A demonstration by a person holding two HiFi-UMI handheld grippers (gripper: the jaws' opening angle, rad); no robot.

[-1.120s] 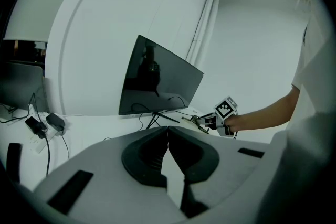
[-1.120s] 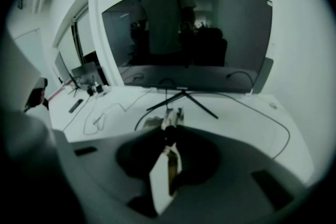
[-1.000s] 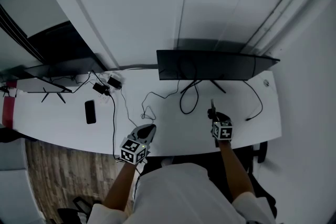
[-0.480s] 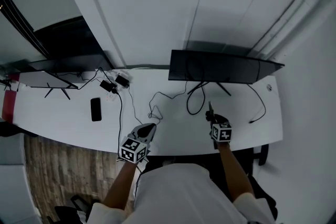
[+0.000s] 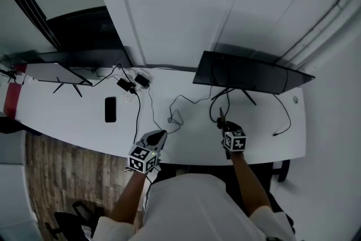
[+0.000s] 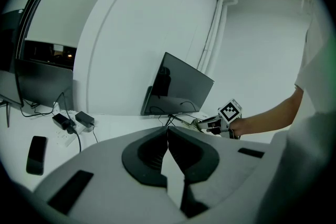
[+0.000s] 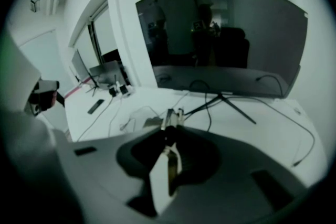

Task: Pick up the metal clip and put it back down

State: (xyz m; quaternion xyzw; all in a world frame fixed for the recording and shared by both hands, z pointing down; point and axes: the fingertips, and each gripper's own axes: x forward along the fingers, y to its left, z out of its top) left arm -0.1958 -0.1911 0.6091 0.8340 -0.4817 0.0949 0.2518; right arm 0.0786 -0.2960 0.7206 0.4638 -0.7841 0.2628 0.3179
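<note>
White desk point(image 5: 73, 121), right hand-held gripper point(image 7: 169, 134) pinching metal clip point(image 7: 171, 117)

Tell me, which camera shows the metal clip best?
The right gripper view: the metal clip is close up, pinched in the right gripper's jaws. The head view shows only a tiny dark sliver; the left gripper view, a faraway speck.

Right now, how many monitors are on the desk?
2. The right monitor stands at the back of the desk, right of centre. The left monitor stands at the desk's far left end. Others may sit beyond the picture's edge.
</note>
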